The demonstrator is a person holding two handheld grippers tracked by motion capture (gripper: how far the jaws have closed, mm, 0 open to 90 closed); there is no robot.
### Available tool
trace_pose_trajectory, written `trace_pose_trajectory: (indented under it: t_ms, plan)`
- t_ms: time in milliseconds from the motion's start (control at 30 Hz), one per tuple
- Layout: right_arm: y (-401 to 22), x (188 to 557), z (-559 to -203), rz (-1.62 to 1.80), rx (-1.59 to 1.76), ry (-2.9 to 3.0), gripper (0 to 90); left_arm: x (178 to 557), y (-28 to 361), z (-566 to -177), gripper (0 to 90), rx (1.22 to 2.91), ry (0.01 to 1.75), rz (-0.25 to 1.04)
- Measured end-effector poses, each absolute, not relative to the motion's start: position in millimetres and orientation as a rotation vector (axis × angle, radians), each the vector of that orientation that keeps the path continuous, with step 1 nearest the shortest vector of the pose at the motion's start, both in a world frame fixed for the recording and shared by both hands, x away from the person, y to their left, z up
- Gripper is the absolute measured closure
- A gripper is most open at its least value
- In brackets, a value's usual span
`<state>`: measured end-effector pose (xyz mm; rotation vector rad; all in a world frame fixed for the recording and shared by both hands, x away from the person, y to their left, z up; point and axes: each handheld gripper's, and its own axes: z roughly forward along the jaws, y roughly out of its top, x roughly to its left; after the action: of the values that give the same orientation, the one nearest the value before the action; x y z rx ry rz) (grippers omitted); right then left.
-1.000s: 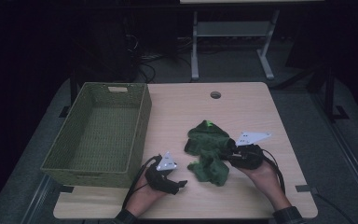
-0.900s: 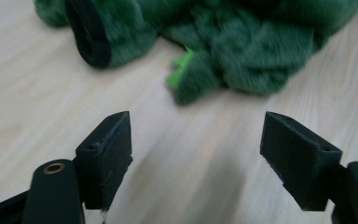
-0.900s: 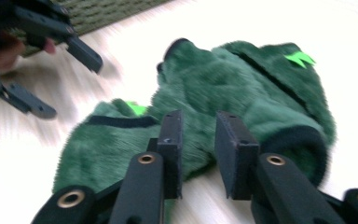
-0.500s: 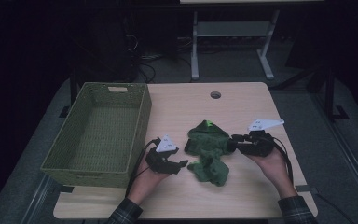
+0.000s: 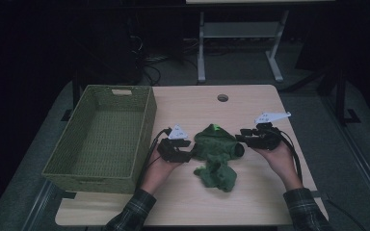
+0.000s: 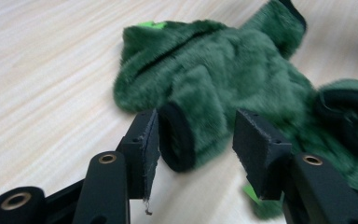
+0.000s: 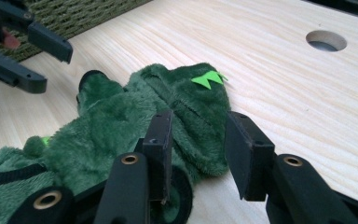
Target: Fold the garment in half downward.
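A dark green plush garment (image 5: 216, 147) with black cuffs and a bright green tag lies crumpled on the wooden table (image 5: 250, 106). My left gripper (image 5: 189, 155) is at its left side. In the left gripper view its jaws (image 6: 196, 122) straddle a sleeve's black cuff (image 6: 177, 140); they have just been closing, and a gap remains at the right pad (image 6: 256, 144). My right gripper (image 5: 241, 138) is at the garment's right side. Its jaws (image 7: 198, 127) have just been opening, with green plush (image 7: 196, 135) loose between them.
An empty olive woven basket (image 5: 147, 125) stands on the table's left side, close behind my left gripper (image 7: 28, 51). A round cable hole (image 5: 222, 97) is in the tabletop at the back. Bare wood lies along the front edge and the right.
Both hands have moved away from the person's edge of the table. The left gripper has come up to the garment's left sleeve and its jaws have narrowed. The garment has barely shifted.
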<state>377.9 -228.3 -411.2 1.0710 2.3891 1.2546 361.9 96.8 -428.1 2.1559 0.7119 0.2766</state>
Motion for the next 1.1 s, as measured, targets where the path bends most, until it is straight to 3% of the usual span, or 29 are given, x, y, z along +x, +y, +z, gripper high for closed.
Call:
trace_pose_trajectory:
  t_ms: [700, 1100]
  plan:
    - [-219, 411, -440, 1.176, 1.164, 2.437, 61.3, 425, 84, -440, 52.0, 2.160, 0.790, 0.295]
    - [-213, 425, -465, 1.152, 1.172, 2.466, 61.3, 436, 75, -460, 50.5, 2.217, 0.800, 0.258]
